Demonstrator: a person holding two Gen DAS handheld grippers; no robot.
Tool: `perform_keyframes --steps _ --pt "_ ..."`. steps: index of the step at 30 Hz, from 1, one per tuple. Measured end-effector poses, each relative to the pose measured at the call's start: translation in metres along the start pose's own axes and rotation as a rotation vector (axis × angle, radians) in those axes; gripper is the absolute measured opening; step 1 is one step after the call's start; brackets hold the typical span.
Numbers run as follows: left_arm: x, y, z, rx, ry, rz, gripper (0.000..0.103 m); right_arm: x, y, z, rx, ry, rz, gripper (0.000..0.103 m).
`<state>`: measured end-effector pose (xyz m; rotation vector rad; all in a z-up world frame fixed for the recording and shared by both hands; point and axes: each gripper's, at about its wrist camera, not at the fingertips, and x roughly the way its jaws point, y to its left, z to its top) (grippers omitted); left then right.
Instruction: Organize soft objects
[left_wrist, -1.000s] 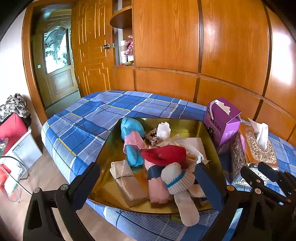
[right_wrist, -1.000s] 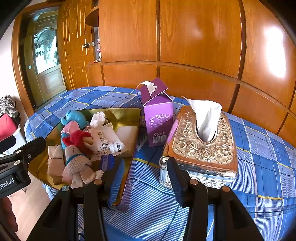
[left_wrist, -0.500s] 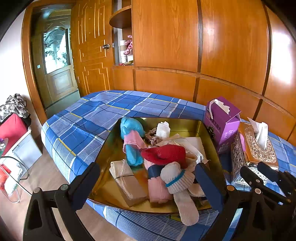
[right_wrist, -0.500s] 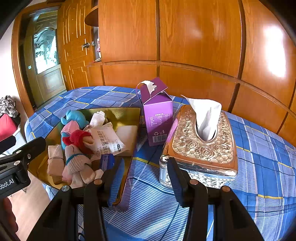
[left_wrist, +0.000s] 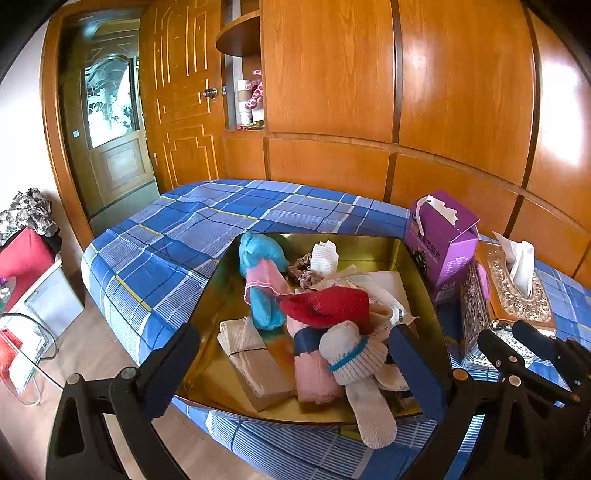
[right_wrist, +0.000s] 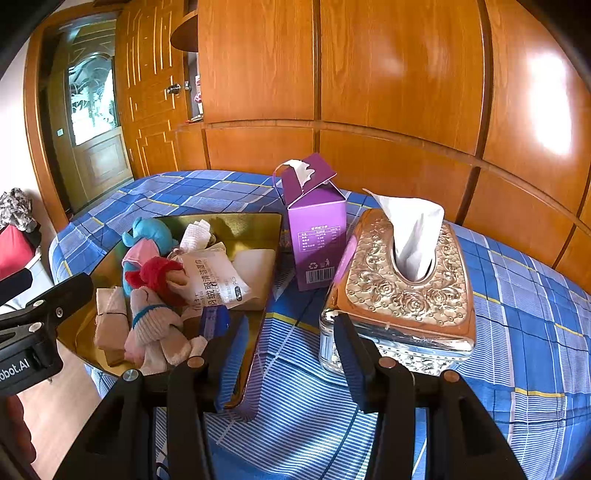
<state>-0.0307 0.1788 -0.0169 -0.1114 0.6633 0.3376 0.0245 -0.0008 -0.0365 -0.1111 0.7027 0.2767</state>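
Soft objects are piled in the gold tray on the blue plaid bed, and nothing is seen to have shifted since a second ago; both grippers are held where they were. The left gripper is spread wide and empty above the tray's near edge, which overhangs the bed's front edge above the floor. Nearest in the tray, a white sock with a blue band is draped over the rim, beside a pink cloth and a tied beige bundle. Behind these a red plush piece and a wet-wipe packet are stacked, then a blue plush toy and a white gauze roll. The right gripper is also spread and empty, over bare bedspread between the tray's corner and the ornate tissue box. A purple carton is stood just behind, close to the tray. Open bedspread is left beyond, up to the wooden wall panels.
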Motion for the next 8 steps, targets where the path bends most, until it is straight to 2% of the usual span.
perform_keyframes --steps 5,8 --pt "-0.0023 0.0032 -0.0008 -0.015 -0.018 0.008 0.102 0.0 -0.0002 0.0 -0.001 -0.003 0.0 0.048" --pt "-0.0009 0.0053 0.0001 -0.025 -0.006 -0.012 0.102 -0.0033 -0.0017 0.0006 -0.001 -0.02 0.003 0.048"
